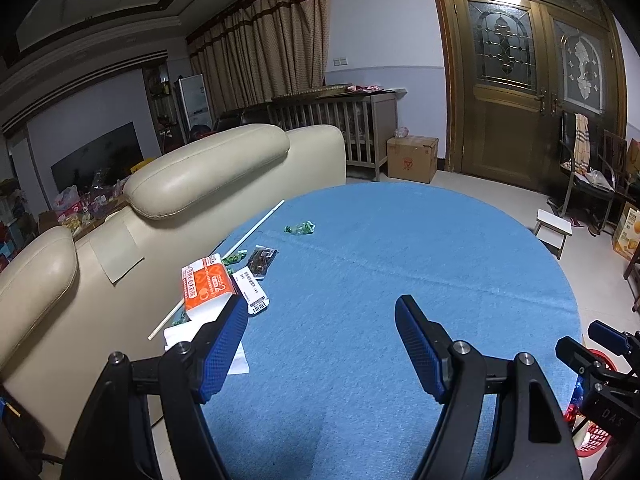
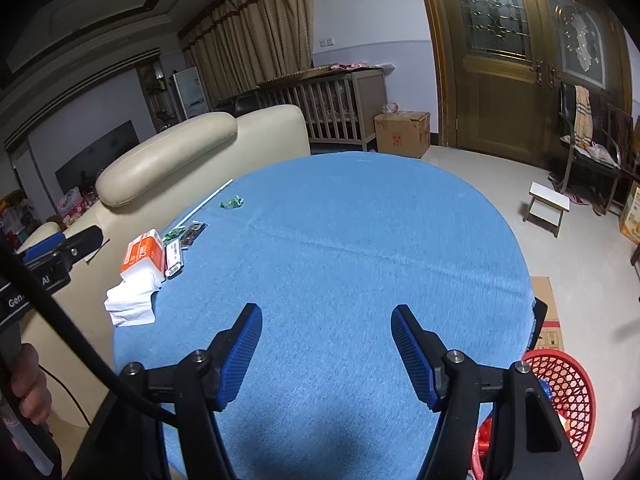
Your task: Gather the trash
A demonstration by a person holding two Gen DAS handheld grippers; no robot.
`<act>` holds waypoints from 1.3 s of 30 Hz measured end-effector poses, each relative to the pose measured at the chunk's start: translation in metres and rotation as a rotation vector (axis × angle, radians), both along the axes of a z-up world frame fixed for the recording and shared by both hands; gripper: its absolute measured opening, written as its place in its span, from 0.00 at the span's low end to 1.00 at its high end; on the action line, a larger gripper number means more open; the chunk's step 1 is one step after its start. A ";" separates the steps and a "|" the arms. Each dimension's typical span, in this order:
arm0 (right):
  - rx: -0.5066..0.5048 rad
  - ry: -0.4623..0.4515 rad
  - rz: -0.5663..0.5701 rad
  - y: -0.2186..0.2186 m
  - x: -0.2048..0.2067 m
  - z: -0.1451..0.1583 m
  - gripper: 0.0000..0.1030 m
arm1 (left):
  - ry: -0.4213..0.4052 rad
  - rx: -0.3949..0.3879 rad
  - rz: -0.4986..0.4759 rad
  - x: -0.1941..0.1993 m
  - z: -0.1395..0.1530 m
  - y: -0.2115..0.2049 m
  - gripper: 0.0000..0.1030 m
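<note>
Right of your right fingers (image 2: 412, 354), the red plastic lattice basket (image 2: 568, 384) holds red and blue scraps; both your grippers stand open, gripping nothing.

The orange tissue pack (image 1: 208, 286) has a big white "2" on it; its other words are too small to read. The right gripper's black body (image 1: 608, 412) shows "DAS" upside down. The left gripper's black body (image 2: 36, 280) shows "AI" and, lower down, "Gen", cut off by a cable.
</note>
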State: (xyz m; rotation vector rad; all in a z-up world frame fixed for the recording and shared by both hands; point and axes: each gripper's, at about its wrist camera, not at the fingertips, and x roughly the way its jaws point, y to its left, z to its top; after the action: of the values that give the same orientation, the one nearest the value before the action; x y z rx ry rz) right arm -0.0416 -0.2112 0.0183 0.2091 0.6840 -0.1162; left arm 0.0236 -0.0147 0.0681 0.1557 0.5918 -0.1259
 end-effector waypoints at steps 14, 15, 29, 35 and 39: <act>-0.006 -0.011 -0.015 0.004 -0.004 0.004 0.69 | 0.002 0.017 0.030 0.001 -0.008 0.010 0.74; -0.005 -0.011 -0.015 0.004 -0.004 0.003 0.69 | 0.003 0.017 0.029 0.001 -0.008 0.010 0.74; -0.010 0.003 -0.009 0.010 -0.001 0.001 0.69 | 0.016 0.022 0.035 0.003 -0.013 0.016 0.74; -0.013 0.002 -0.003 0.014 -0.001 0.001 0.69 | 0.015 0.019 0.035 0.003 -0.012 0.016 0.74; -0.013 0.004 -0.001 0.015 -0.001 0.001 0.69 | 0.018 0.017 0.035 0.003 -0.012 0.019 0.74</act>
State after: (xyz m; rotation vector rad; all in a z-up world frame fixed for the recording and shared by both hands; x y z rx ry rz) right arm -0.0422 -0.1958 0.0194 0.1965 0.6870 -0.1223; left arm 0.0264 0.0043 0.0564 0.1610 0.6130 -0.0885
